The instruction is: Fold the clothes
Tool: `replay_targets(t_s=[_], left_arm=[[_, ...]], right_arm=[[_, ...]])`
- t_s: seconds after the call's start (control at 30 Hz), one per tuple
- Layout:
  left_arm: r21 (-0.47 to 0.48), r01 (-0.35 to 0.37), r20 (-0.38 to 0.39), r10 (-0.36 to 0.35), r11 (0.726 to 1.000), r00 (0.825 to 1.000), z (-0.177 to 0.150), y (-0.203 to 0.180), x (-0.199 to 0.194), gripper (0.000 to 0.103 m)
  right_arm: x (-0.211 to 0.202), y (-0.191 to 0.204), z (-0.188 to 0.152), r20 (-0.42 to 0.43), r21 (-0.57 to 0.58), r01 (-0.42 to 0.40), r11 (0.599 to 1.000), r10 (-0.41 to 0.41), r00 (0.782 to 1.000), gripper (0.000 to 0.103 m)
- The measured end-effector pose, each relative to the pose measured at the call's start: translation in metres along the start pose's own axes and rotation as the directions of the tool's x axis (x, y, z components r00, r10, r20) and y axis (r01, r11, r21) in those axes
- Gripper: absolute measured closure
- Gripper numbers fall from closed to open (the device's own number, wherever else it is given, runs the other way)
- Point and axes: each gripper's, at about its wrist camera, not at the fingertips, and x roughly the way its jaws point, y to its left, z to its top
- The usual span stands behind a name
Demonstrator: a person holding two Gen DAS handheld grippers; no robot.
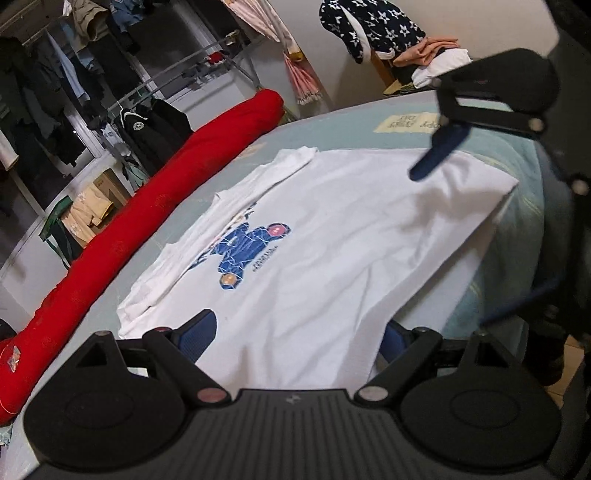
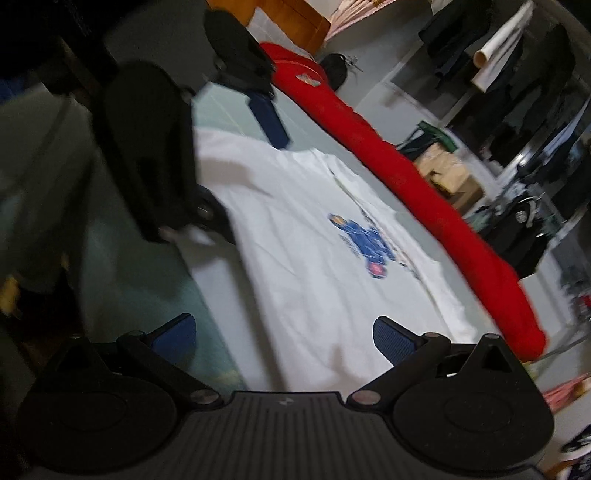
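1. A white T-shirt point(image 1: 332, 236) lies spread flat on the pale blue-green sheet of a bed point(image 1: 332, 125); its blue printed figure point(image 1: 247, 254) faces up near the middle of the cloth; the side of the shirt nearest the bed's far edge is folded over on itself.
2. A long red bolster point(image 1: 155, 206) runs along that far edge, just beside the shirt but apart from it.
3. The left gripper point(image 1: 295, 332) hangs over the near end of the shirt with its blue-padded fingers point(image 1: 201, 332) spread wide; the cloth lies between and below them, and no pad presses on it.
4. The right gripper point(image 2: 284, 332) hovers over the opposite end of the shirt, its jaws likewise wide apart and holding nothing; one blue pad point(image 2: 395, 341) sits above the white cloth, the other above the bare sheet beside the shirt's edge.
5. Each gripper shows in the other's view, above the shirt's far corner; that view from the right wrist is blurred.
6. Beyond the bed, dark clothes hang on a rack point(image 1: 66, 96), and a star-patterned garment point(image 1: 373, 26) drapes over a chair.
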Motion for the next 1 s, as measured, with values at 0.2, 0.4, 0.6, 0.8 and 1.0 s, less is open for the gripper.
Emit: replay_targets(t_s=[0.2, 0.4, 0.6, 0.8, 1.0], left_arm=[[-0.054, -0.005, -0.011, 0.005, 0.999, 1.000, 0.003, 0.015, 0.007, 0.014], [-0.082, -0.009, 0.006, 0.009, 0.997, 1.000, 0.007, 0.021, 0.002, 0.014], [-0.028, 0.051, 0.022, -0.050, 0.998, 0.998, -0.006, 0.016, -0.021, 0.014], [0.000, 0.154, 0.090, -0.154, 0.988, 0.984, -0.020, 0.010, -0.069, 0.037], [0.168, 0.224, 0.000, -0.227, 0.960, 0.974, -0.022, -0.022, -0.053, 0.046]], right_arm=[[-0.019, -0.003, 0.012, 0.076, 0.082, -0.154, 0.985, 0.148, 0.986, 0.000], [-0.006, -0.004, 0.016, 0.069, 0.151, -0.337, 0.929, 0.330, 0.941, 0.002], [0.029, -0.018, 0.010, -0.005, 0.258, -0.300, 0.918, 0.312, 0.950, 0.021], [0.031, -0.038, 0.015, 0.024, 0.306, -0.233, 0.923, 0.237, 0.971, 0.023], [0.038, -0.039, 0.020, 0.005, 0.288, -0.191, 0.938, 0.198, 0.980, 0.025]])
